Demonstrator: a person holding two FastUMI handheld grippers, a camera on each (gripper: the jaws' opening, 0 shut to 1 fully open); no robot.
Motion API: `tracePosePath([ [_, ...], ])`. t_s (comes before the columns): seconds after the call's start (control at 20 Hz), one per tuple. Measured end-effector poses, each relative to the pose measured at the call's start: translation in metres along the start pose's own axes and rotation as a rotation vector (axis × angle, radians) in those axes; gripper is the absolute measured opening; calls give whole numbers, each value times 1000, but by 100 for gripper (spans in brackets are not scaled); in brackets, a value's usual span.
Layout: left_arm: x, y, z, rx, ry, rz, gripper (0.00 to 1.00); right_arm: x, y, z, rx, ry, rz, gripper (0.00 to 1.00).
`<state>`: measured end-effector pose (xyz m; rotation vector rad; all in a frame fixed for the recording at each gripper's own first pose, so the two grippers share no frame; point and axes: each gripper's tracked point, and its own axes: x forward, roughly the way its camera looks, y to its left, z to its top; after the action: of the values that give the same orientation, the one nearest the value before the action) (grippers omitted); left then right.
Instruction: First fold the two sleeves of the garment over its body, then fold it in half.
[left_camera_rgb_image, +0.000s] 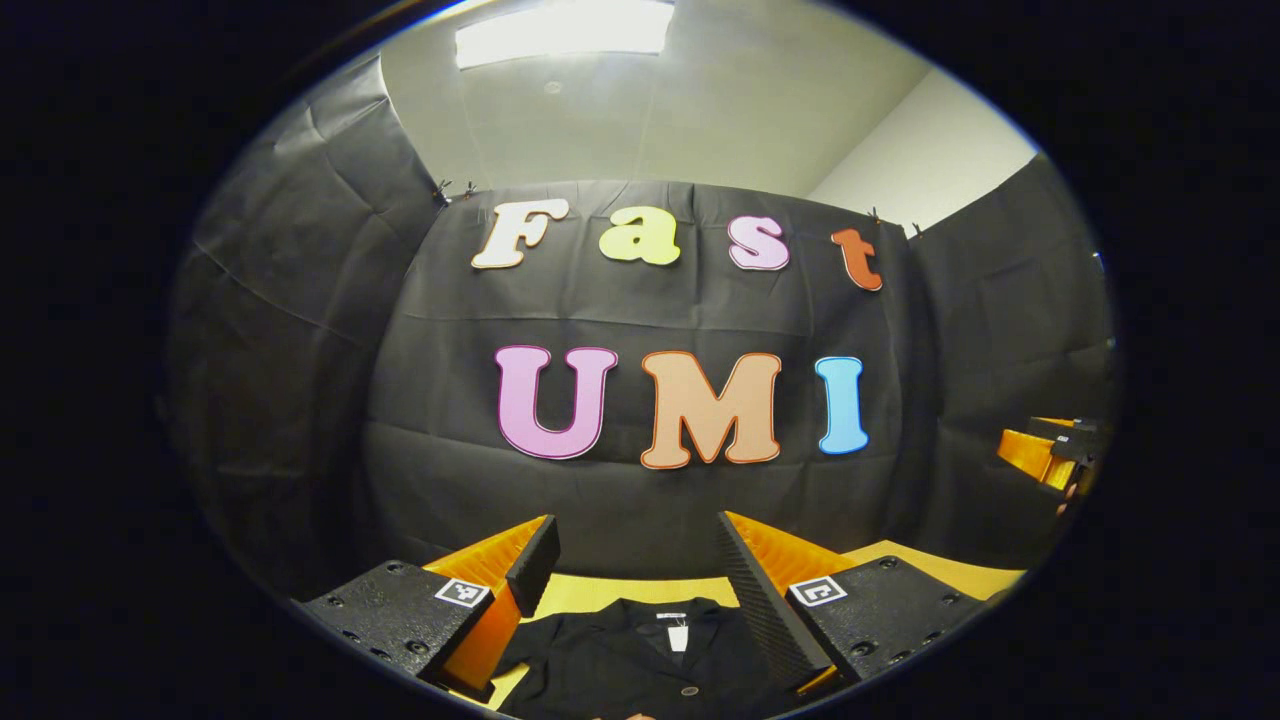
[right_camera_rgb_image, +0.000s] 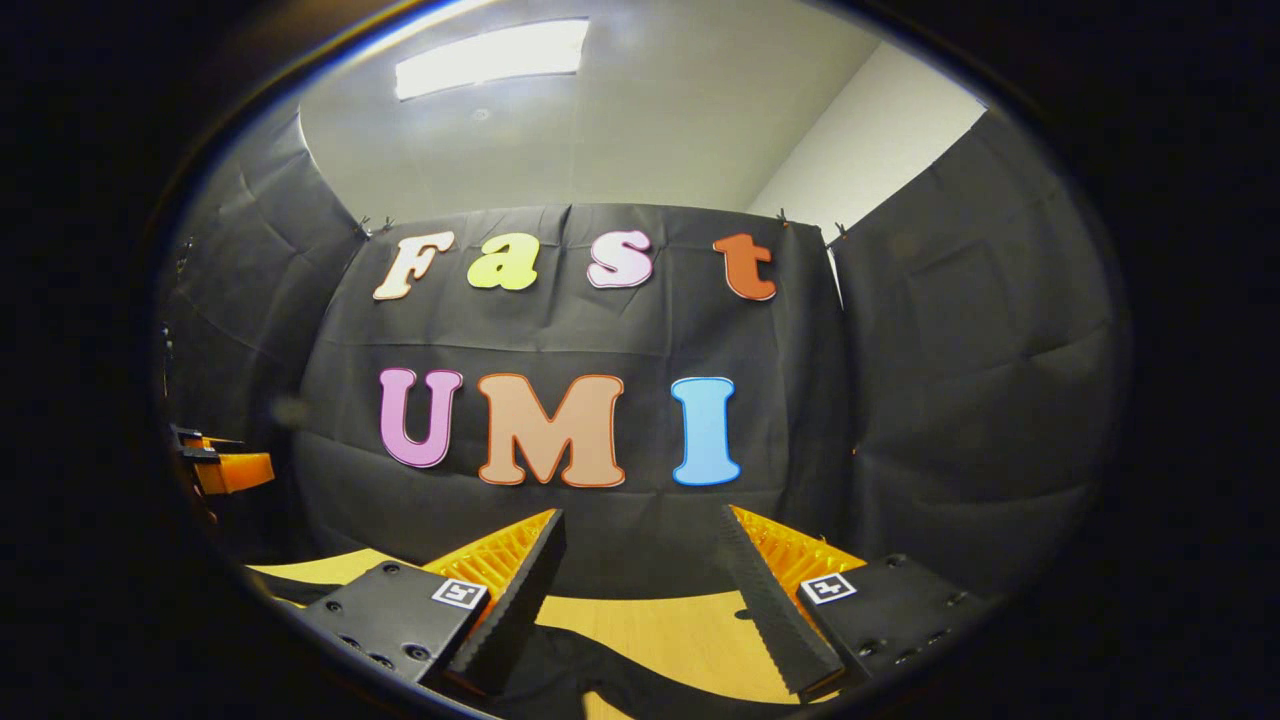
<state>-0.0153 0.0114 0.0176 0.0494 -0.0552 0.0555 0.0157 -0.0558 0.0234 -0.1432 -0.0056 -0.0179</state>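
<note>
A black buttoned garment (left_camera_rgb_image: 640, 655) with a white neck label lies flat on the yellow table (left_camera_rgb_image: 590, 592), its collar facing the far wall. My left gripper (left_camera_rgb_image: 637, 535) hovers open above the collar, holding nothing. My right gripper (right_camera_rgb_image: 640, 530) is open too, raised over the table (right_camera_rgb_image: 670, 625). A black strip of the garment, probably a sleeve (right_camera_rgb_image: 610, 675), runs across the table below its fingers. The right gripper (left_camera_rgb_image: 1050, 450) shows at the far right of the left gripper view. The left gripper (right_camera_rgb_image: 225, 465) shows at the far left of the right gripper view.
Black cloth walls close the booth at the back and both sides, just behind the table's far edge. Bare yellow tabletop lies beyond the collar and around the sleeve.
</note>
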Motion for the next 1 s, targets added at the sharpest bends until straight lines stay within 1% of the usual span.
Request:
tracePosePath([
  [0.05, 0, 0, 0, -2, 2, 1, 92, 1, -6, -1, 1, 3, -10, 95],
  [0.1, 0, -1, 1, -5, 3, 1, 92, 1, -13, -2, 2, 6, -21, 97],
  [0.25, -1, -4, -2, -13, 9, 0, 92, 2, -29, -4, -6, 14, -48, 98],
  [0.4, 0, -6, 1, -12, 10, 1, 93, 0, -36, -10, -6, 27, -57, 98],
  [0.7, 0, -4, -1, -9, 13, 13, 93, -2, -30, -18, 3, 52, -46, 97],
  [0.85, 0, -1, -1, -4, 13, 19, 93, -2, -19, -18, 4, 52, -25, 97],
  [1.0, 1, 0, 0, -1, 13, 15, 93, -2, -17, -25, -13, 73, -11, 98],
])
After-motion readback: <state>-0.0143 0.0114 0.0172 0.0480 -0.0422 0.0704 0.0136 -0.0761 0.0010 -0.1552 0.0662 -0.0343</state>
